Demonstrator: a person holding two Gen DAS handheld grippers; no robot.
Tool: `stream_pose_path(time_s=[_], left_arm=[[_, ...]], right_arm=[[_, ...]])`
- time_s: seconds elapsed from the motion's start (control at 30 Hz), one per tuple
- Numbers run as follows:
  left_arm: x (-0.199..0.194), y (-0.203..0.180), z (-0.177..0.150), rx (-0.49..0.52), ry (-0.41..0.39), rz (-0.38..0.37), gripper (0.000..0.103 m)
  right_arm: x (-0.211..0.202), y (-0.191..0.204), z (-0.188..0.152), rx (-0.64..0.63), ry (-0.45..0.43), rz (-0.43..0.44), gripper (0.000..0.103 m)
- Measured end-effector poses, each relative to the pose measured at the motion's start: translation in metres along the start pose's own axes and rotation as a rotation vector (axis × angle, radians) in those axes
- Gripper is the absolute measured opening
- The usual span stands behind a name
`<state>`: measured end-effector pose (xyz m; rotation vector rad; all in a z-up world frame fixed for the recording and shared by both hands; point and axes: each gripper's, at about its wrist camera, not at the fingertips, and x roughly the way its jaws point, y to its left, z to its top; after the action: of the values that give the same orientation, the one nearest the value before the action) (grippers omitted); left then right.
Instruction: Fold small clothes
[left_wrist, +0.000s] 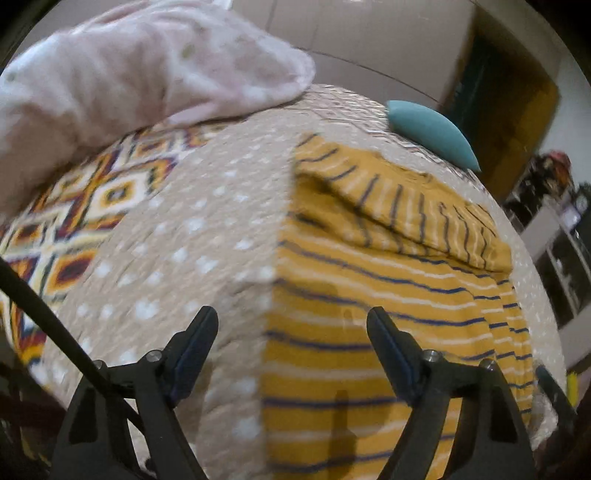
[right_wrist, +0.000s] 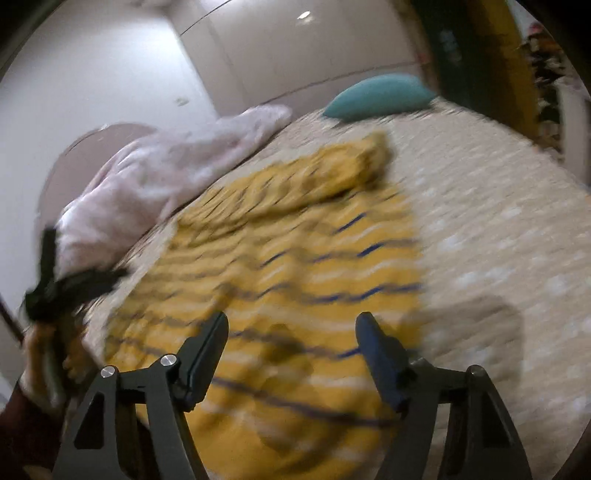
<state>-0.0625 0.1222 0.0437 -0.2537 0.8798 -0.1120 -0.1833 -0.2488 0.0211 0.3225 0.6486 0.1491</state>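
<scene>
A small yellow garment with blue and white stripes (left_wrist: 388, 295) lies flat on the bed, its top part folded down over itself. It also shows, blurred, in the right wrist view (right_wrist: 295, 266). My left gripper (left_wrist: 291, 325) is open and empty, just above the garment's straight left edge. My right gripper (right_wrist: 291, 332) is open and empty, over the garment's lower part. The left gripper shows at the left edge of the right wrist view (right_wrist: 62, 288), held in a hand.
The bed has a beige dotted cover (left_wrist: 192, 229) with a bright diamond pattern at the left (left_wrist: 74, 221). A pale pink blanket (left_wrist: 147, 70) is heaped at the back left. A teal pillow (left_wrist: 432, 129) lies at the far edge. Shelves (left_wrist: 554, 251) stand right.
</scene>
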Motion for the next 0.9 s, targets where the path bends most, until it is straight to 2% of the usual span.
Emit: stream_pose_path(time_s=[0.03,0.1,0.17,0.23,0.33,0.5,0.6,0.77,0.83,0.9], left_arm=[[0.000,0.006,-0.003,-0.018,0.011,-0.012,0.082],[0.005,0.017,-0.013,-0.044,0.046,-0.056,0.082],[0.009,0.015,-0.022,-0.008,0.040,-0.052,0.082],[0.010,0.006,-0.027,0.039,0.029,-0.029,0.082],[0.008,-0.002,-0.034,-0.016,0.056,-0.153,0.078],[0.005,-0.006,-0.047,-0.086,0.124,-0.307,0.037],[0.000,0.002,-0.056,-0.129,0.135,-0.326,0.028],[-0.007,0.009,-0.068,-0.150,0.144,-0.363,0.029],[-0.009,0.004,-0.071,-0.130,0.133,-0.358,0.033],[-0.010,0.001,-0.074,-0.121,0.122,-0.359,0.042]], right_arm=[[-0.003,-0.010,0.003,0.015,-0.010,-0.038,0.076],[-0.003,-0.035,0.004,0.092,0.012,-0.054,0.076],[0.004,-0.053,-0.001,0.171,0.062,-0.043,0.076],[0.002,-0.059,-0.008,0.202,0.053,-0.018,0.075],[0.002,-0.051,-0.008,0.212,0.083,0.037,0.075],[0.012,-0.039,-0.016,0.284,0.145,0.270,0.073],[0.015,-0.028,-0.022,0.274,0.172,0.322,0.070],[0.014,-0.023,-0.030,0.268,0.178,0.323,0.065],[0.012,-0.024,-0.034,0.274,0.179,0.327,0.063],[0.010,-0.023,-0.038,0.273,0.180,0.326,0.063]])
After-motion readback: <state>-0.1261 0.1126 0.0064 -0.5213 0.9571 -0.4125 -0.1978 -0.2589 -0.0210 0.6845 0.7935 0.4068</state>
